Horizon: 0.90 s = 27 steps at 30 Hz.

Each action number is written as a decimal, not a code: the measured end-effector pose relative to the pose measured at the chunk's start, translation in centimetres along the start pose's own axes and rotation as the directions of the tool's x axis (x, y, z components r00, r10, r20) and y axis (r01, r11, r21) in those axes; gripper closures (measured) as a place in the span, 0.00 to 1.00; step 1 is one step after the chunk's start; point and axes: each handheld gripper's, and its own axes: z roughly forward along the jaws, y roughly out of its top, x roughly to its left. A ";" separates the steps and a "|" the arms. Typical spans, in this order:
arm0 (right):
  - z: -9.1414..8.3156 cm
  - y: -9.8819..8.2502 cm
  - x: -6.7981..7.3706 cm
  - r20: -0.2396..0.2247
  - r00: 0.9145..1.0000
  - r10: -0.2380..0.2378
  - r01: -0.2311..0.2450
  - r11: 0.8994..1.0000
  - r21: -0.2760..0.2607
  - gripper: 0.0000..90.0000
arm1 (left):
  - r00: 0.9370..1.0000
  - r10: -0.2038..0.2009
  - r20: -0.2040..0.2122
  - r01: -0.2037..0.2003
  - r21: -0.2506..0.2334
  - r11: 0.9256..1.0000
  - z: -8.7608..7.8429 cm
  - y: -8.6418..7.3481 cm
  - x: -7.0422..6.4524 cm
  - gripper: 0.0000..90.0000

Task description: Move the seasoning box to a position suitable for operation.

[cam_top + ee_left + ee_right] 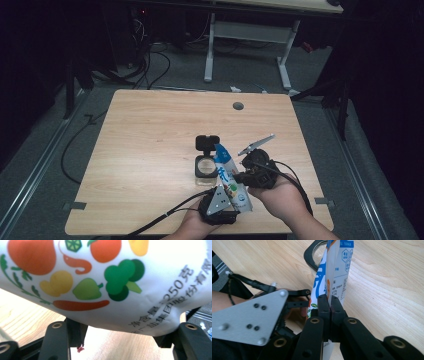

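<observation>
At the bottom centre of the high view, the left gripper (pixel 220 202), with its grey three-cornered plate on top, sits at the lower end of a white and blue pouch (pixel 231 180) printed with vegetables. In the left gripper view the pouch's bulging bottom (pixel 107 282) spreads across the upper frame, and the two black jaws rise at the lower left and lower right, bracketing its base. Whether the pads actually press on it I cannot tell; the jaws stand fairly wide around the full bottom.

Just right of that in the high view, the right gripper (pixel 239 175) comes in from the lower right. In the right gripper view its jaws are clamped together on the pouch's flat side seam (pixel 329 290), pinching it in the centre of the frame, with the left gripper's plate (pixel 249 317) at lower left.

Beyond the pouch, toward frame centre, a clear jar (pixel 205 169) stands on the wooden table (pixel 150 140) with its black hinged lid (pixel 208 143) flipped open behind it. The pouch's blue top corner leans over the jar's rim.

The risks, as I judge them: the thin seam could slide from the right gripper's narrow pinch, letting the pouch sag; a hard squeeze on the full base could burst contents out before the opening sits over the jar's mouth; and the leaning pouch could nudge the light jar over.
</observation>
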 end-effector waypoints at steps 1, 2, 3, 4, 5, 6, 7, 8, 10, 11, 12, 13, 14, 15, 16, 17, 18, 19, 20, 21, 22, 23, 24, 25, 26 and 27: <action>0.0 0.0 -0.1 0.001 1.000 -0.004 0.004 1.000 0.001 1.00 | 1.000 0.005 -0.004 -0.005 0.002 1.000 -0.1 0.0 -0.1 0.46; 0.0 0.0 -0.1 0.005 1.000 -0.006 0.006 1.000 0.003 1.00 | 1.000 0.008 -0.008 -0.008 0.003 1.000 -0.3 0.1 -0.3 0.47; 0.0 0.1 -0.1 0.007 1.000 -0.006 0.006 1.000 0.004 1.00 | 1.000 0.013 -0.012 -0.013 0.001 1.000 -0.4 0.1 -0.4 0.47; 0.0 0.1 -0.1 0.006 1.000 -0.005 0.005 1.000 0.006 1.00 | 1.000 0.020 -0.019 -0.020 0.003 1.000 -0.5 0.2 -0.6 0.47; 0.0 0.2 0.0 0.009 1.000 -0.007 0.007 1.000 0.009 1.00 | 0.999 0.027 -0.026 -0.027 0.006 1.000 -0.7 0.2 -0.7 0.48; 0.0 0.3 0.0 0.011 1.000 -0.013 0.013 1.000 0.011 1.00 | 0.999 0.023 -0.025 -0.023 0.007 1.000 -0.7 0.2 -0.7 0.48; 0.0 0.3 0.1 0.014 1.000 -0.019 0.019 1.000 0.017 1.00 | 1.000 0.017 -0.021 -0.016 0.008 1.000 -0.8 0.2 -0.8 0.48; 0.1 0.4 0.1 0.015 1.000 -0.024 0.023 1.000 0.021 1.00 | 1.000 0.012 -0.017 -0.012 0.010 1.000 -0.8 0.3 -0.8 0.48; 0.2 0.5 0.1 0.017 1.000 -0.024 0.023 0.999 0.024 1.00 | 1.000 0.010 -0.018 -0.010 0.013 1.000 -0.8 0.3 -0.9 0.48; 0.3 0.6 0.1 0.016 1.000 -0.025 0.025 0.999 0.025 1.00 | 1.000 0.018 -0.023 -0.017 0.016 1.000 -0.8 0.3 -1.0 0.48; 0.4 0.7 0.1 0.017 0.999 -0.031 0.031 0.999 0.028 1.00 | 0.999 0.023 -0.023 -0.022 0.017 1.000 -0.8 0.3 -1.1 0.48; 0.4 0.7 0.1 0.018 0.999 -0.031 0.030 0.999 0.030 1.00 | 1.000 0.023 -0.022 -0.022 0.017 1.000 -0.8 0.3 -1.1 0.49; 0.5 0.8 0.1 0.017 0.999 -0.036 0.035 0.999 0.032 1.00 | 1.000 0.021 -0.023 -0.020 0.019 1.000 -0.8 0.4 -1.2 0.49; 0.5 0.9 0.1 0.017 0.999 -0.034 0.033 0.999 0.033 1.00 | 0.999 0.020 -0.026 -0.019 0.019 1.000 -0.7 0.4 -1.2 0.49; 0.6 1.0 0.1 0.015 0.999 -0.037 0.037 0.999 0.033 1.00 | 0.999 0.017 -0.028 -0.017 0.019 1.000 -0.7 0.4 -1.1 0.49; 0.6 1.1 0.1 0.014 0.999 -0.038 0.038 0.999 0.032 1.00 | 0.999 0.012 -0.031 -0.011 0.016 1.000 -0.7 0.4 -1.1 0.49; 0.6 1.2 0.1 0.016 0.999 -0.041 0.040 0.999 0.032 1.00 | 0.999 0.009 -0.033 -0.008 0.018 1.000 -0.7 0.5 -1.0 0.49; 0.7 1.3 0.1 0.016 0.999 -0.042 0.042 0.999 0.033 1.00 | 0.999 0.008 -0.037 -0.007 0.019 1.000 -0.7 0.5 -1.0 0.49; 0.7 1.4 0.1 0.014 0.999 -0.047 0.046 0.998 0.031 1.00 | 0.999 0.006 -0.042 -0.005 0.019 1.000 -0.7 0.5 -1.0 0.49; 0.8 1.5 0.1 0.015 0.999 -0.047 0.047 0.998 0.034 1.00 | 0.999 0.005 -0.045 -0.004 0.020 1.000 -0.8 0.5 -0.9 0.49; 0.8 1.6 0.1 0.013 0.999 -0.049 0.048 0.998 0.033 1.00 | 0.999 0.002 -0.047 -0.001 0.019 1.000 -0.8 0.4 -0.8 0.49; 0.9 1.7 0.1 0.014 0.998 -0.055 0.055 0.998 0.034 1.00 | 0.999 -0.005 -0.046 0.005 0.015 1.000 -0.8 0.4 -0.8 0.49; 0.9 1.8 0.2 0.014 0.998 -0.058 0.057 0.998 0.035 1.00 | 0.999 -0.009 -0.046 0.009 0.015 1.000 -0.9 0.3 -0.7 0.49; 1.0 1.9 0.2 0.017 0.998 -0.060 0.060 0.997 0.038 1.00 | 0.999 -0.014 -0.046 0.015 0.015 1.000 -0.9 0.3 -0.7 0.49; 1.1 1.9 0.2 0.014 0.998 -0.060 0.059 0.998 0.037 1.00 | 0.999 -0.018 -0.045 0.018 0.013 1.000 -1.0 0.3 -0.6 0.49; 1.1 2.0 0.3 0.014 0.998 -0.059 0.058 0.998 0.036 1.00 | 0.999 -0.024 -0.044 0.025 0.011 1.000 -1.0 0.3 -0.5 0.49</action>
